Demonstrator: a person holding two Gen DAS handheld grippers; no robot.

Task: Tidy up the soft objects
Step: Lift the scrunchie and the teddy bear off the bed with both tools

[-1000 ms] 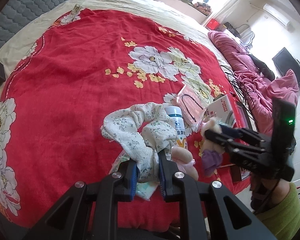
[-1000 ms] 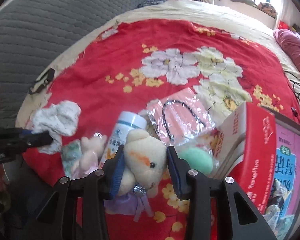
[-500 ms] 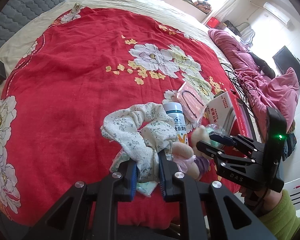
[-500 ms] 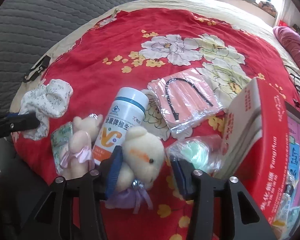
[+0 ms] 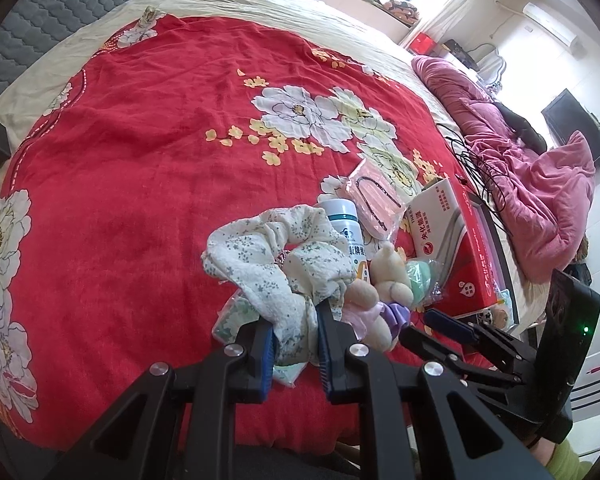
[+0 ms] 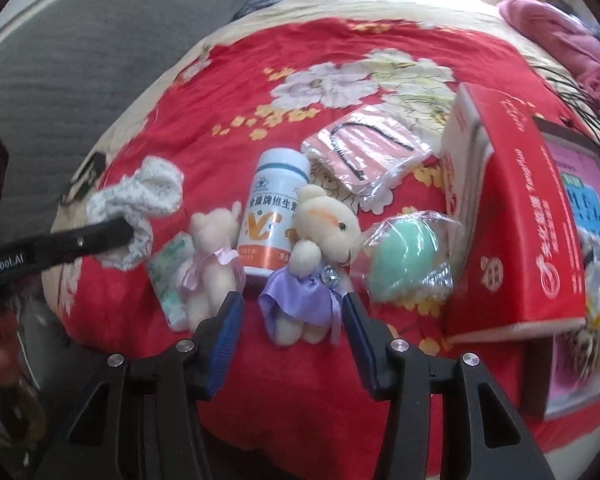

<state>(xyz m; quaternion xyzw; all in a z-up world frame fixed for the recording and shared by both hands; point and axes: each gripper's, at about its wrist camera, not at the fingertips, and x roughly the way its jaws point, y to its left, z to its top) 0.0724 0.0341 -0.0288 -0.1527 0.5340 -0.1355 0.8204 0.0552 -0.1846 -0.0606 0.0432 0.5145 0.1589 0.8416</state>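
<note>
Left gripper (image 5: 294, 344): jaws narrow, pinched on a floral scrunchie (image 5: 276, 256), which bunches up from between the pads toward 12 o'clock in the left wrist view. In the right wrist view the same scrunchie (image 6: 140, 196) sits at 9 o'clock, caught at the tip of the dark finger reaching in from the left edge.

Right gripper (image 6: 292, 328): jaws wide, pads clear of everything. A plush bear in a purple dress (image 6: 312, 264) lies on the red flowered bedspread (image 6: 228, 92) with its legs between the pads, untouched by either.

Plush bear in a pink dress (image 6: 212, 264): just beside the purple one, toward 9 o'clock, lying partly over a green tissue pack (image 6: 168, 276).

Vitamin bottle (image 6: 274, 220): white with an orange label, on its side between the two bears, cap toward 12 o'clock.

Mint-green sponge in a clear wrapper (image 6: 406, 256): at 3 o'clock of the purple bear, touching its head.

Pink bagged item with a black cord (image 6: 368, 148): at 1 o'clock of the bottle.

Red box (image 6: 512, 208): at 3 o'clock, leaning on a framed picture (image 6: 588, 240).
</note>
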